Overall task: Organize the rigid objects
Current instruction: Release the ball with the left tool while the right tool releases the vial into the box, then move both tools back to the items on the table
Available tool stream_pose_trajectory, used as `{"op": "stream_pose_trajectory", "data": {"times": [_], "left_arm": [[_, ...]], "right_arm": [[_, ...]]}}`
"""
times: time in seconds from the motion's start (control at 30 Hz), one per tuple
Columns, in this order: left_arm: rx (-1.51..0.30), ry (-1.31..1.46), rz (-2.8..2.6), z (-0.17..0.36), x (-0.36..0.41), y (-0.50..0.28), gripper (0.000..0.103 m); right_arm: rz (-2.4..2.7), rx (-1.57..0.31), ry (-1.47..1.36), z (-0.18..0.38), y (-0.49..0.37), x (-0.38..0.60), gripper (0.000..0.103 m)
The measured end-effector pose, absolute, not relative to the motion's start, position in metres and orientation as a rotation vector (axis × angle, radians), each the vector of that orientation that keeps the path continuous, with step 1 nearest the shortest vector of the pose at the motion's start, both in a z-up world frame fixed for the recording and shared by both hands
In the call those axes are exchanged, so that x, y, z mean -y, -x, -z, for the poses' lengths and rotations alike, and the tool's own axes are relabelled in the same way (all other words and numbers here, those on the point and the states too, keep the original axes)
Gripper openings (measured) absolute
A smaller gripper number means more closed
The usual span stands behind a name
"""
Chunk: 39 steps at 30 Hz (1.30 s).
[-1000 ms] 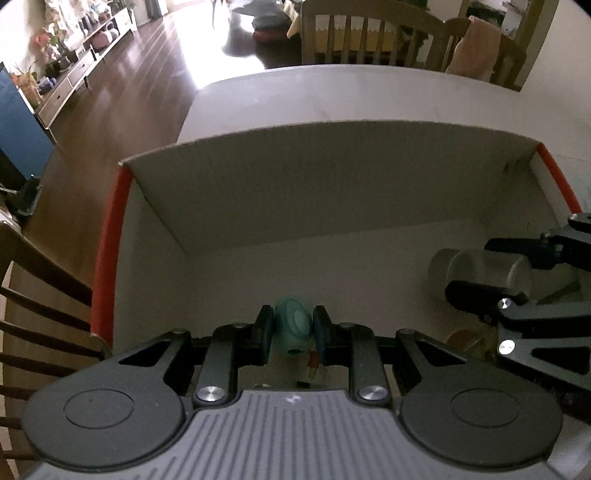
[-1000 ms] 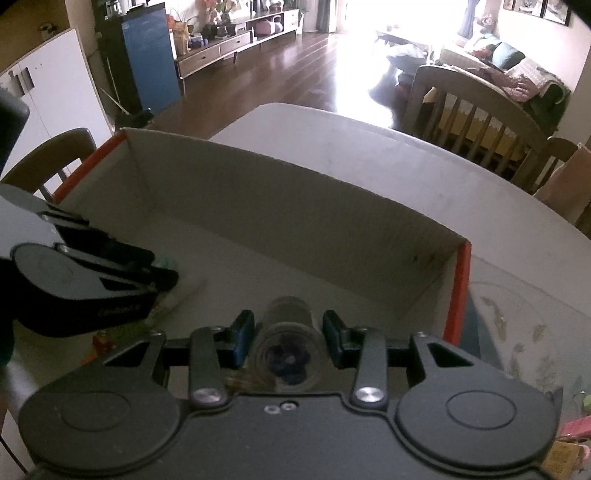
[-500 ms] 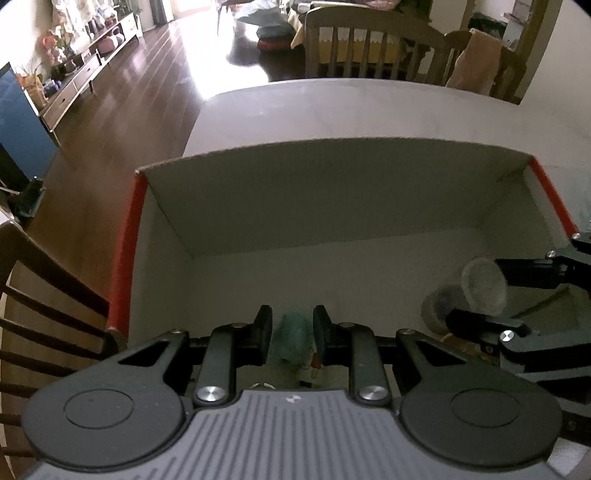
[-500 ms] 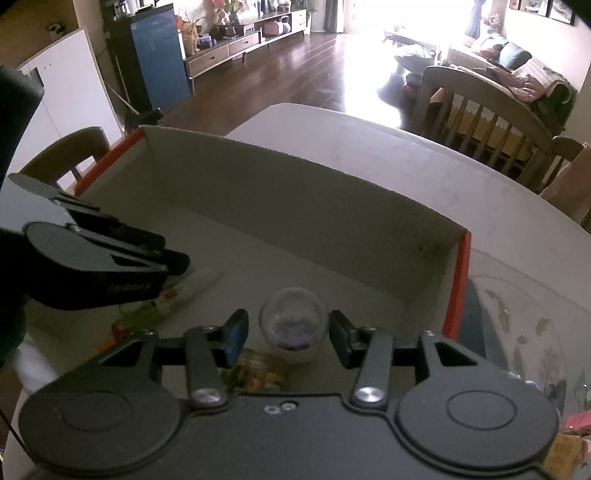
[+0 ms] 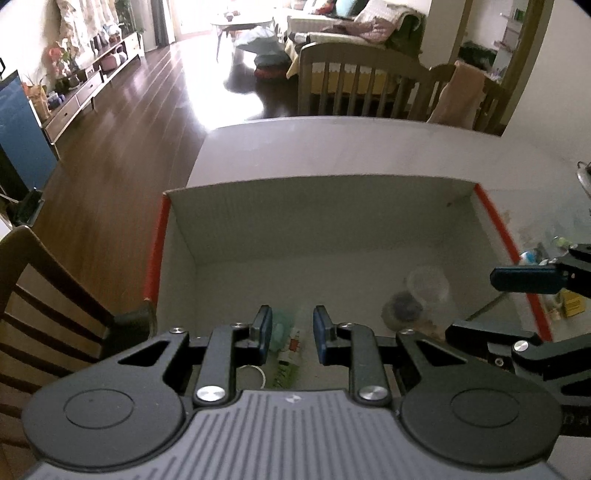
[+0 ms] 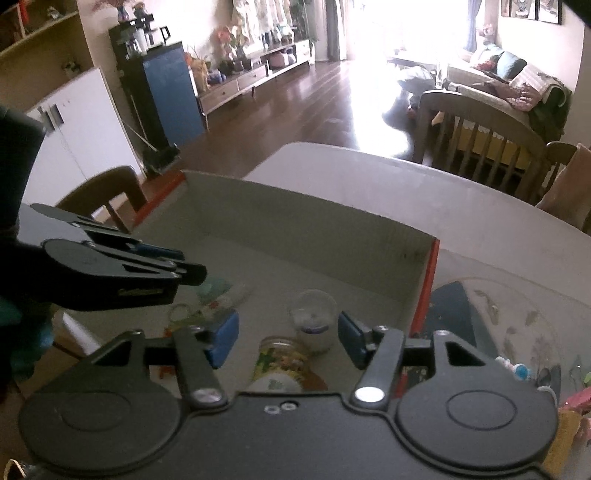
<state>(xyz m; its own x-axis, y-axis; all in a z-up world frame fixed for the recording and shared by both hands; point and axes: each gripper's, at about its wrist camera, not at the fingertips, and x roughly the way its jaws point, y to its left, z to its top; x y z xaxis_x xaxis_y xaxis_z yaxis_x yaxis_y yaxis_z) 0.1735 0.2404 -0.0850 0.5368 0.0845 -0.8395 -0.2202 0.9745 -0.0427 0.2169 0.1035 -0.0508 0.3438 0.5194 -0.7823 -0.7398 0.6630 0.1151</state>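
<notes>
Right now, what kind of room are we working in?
Most likely a home's open dining and living area: a dining table with wooden chairs, a sofa with blankets behind them, and a low TV cabinet along the wall.

Dark wood floor [image 5: 122,147] with strong glare from a bright window [image 6: 373,26] at the far end. Low sideboard [image 6: 255,77] (plants on top) along the left wall, beside a blue cabinet [image 6: 171,92]. 2 wooden chairs [image 5: 354,86] stand behind the pale table [image 5: 369,147]; sofa [image 6: 506,85] beyond.
</notes>
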Motion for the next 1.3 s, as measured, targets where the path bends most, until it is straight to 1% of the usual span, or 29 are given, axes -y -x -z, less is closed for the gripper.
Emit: {"op": "stream_pose_trajectory", "data": {"times": [0.1,0.17,0.5,0.6,0.97,1.03,1.3], "left_arm": [[-0.966,0.155,-0.179,0.073,-0.235,-0.165,0.023],[-0.951,0.153,-0.177,0.065,-0.232,-0.16,0.023],[-0.873,0.142,-0.157,0.033,-0.21,-0.137,0.023],[-0.857,0.14,-0.146,0.026,-0.201,-0.131,0.023],[-0.791,0.14,-0.109,0.004,-0.16,-0.111,0.023],[-0.784,0.136,-0.101,0.002,-0.151,-0.11,0.023],[-0.742,0.159,-0.074,-0.004,-0.116,-0.104,0.024]], "right_arm": [[-0.846,-0.881,0.263,0.041,-0.212,-0.094,0.061],[-0.856,-0.865,0.254,0.033,-0.208,-0.088,0.064],[-0.874,-0.815,0.201,0.009,-0.185,-0.063,0.065],[-0.879,-0.801,0.183,0.003,-0.177,-0.052,0.073],[-0.883,-0.746,0.111,-0.012,-0.16,-0.005,0.077],[-0.884,-0.74,0.095,-0.015,-0.158,0.004,0.081],[-0.853,-0.7,0.05,-0.013,-0.147,0.047,0.083]]}}
